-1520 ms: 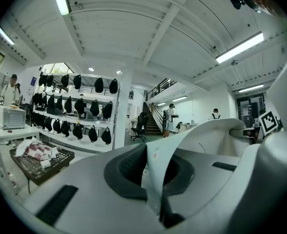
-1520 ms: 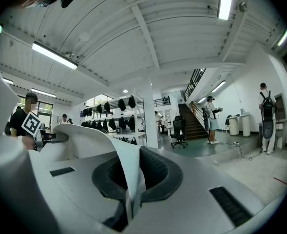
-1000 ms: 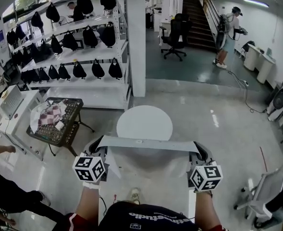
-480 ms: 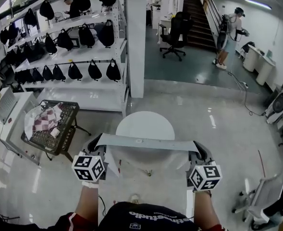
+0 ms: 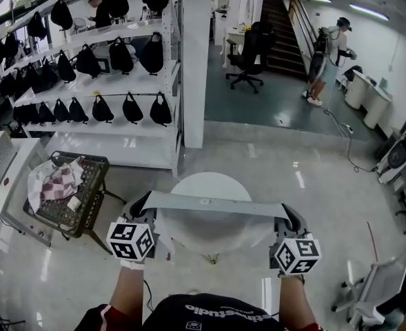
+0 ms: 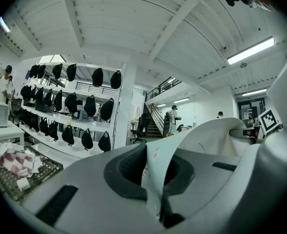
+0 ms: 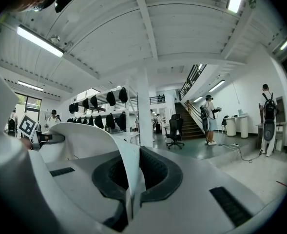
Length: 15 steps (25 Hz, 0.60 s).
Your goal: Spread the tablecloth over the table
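Observation:
A white tablecloth point(image 5: 209, 203) is stretched taut between my two grippers, its top edge level and the rest hanging down in front of me. Just beyond it stands the round white table point(image 5: 206, 182), whose near part is veiled by the hanging sheet. My left gripper point(image 5: 143, 205) is shut on the cloth's left corner, and in the left gripper view the tablecloth point(image 6: 201, 130) runs out from between the left gripper's point(image 6: 154, 172) jaws. At the right corner my right gripper point(image 5: 286, 214) is also shut; there too the tablecloth point(image 7: 85, 135) is pinched in the right gripper point(image 7: 132, 177).
A black wire cart point(image 5: 85, 200) with a checkered cloth stands left of the table. Behind it are white shelves point(image 5: 113, 81) of black bags and a white pillar point(image 5: 193, 61). An office chair point(image 5: 247, 50), stairs and a standing person point(image 5: 329, 47) are far back.
Both grippers have carried the stretched cloth forward toward the round table. The hanging sheet now veils the table's near part, and the cart has slid left and back in view.

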{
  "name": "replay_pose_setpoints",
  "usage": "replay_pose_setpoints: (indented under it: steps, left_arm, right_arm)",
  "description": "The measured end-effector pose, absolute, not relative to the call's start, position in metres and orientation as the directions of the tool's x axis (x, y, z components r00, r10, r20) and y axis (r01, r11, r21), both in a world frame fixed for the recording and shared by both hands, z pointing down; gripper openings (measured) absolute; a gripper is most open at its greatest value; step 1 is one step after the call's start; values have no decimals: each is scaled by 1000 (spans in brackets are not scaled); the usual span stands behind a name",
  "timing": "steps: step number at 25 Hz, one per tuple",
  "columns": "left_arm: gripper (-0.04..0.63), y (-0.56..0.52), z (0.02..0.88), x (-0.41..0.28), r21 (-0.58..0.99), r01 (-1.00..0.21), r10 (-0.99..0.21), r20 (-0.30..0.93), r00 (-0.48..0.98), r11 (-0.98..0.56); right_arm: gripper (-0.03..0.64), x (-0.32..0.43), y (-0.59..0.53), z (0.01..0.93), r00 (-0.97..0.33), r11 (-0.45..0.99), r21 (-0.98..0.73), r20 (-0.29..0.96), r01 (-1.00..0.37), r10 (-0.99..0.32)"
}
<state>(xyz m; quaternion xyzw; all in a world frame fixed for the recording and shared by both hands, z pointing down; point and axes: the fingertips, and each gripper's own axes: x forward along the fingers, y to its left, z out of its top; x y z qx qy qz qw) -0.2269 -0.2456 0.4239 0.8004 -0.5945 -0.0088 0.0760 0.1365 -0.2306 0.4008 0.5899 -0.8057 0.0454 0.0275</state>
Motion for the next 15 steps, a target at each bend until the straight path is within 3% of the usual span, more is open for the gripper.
replay_pose_setpoints:
  steps: [15]
  left_arm:
    - [20,-293,421,-239,130,-932,-936,48,347,-339]
  right_arm:
    - [28,123,-264,398,-276,275,-24,93,-961,-956]
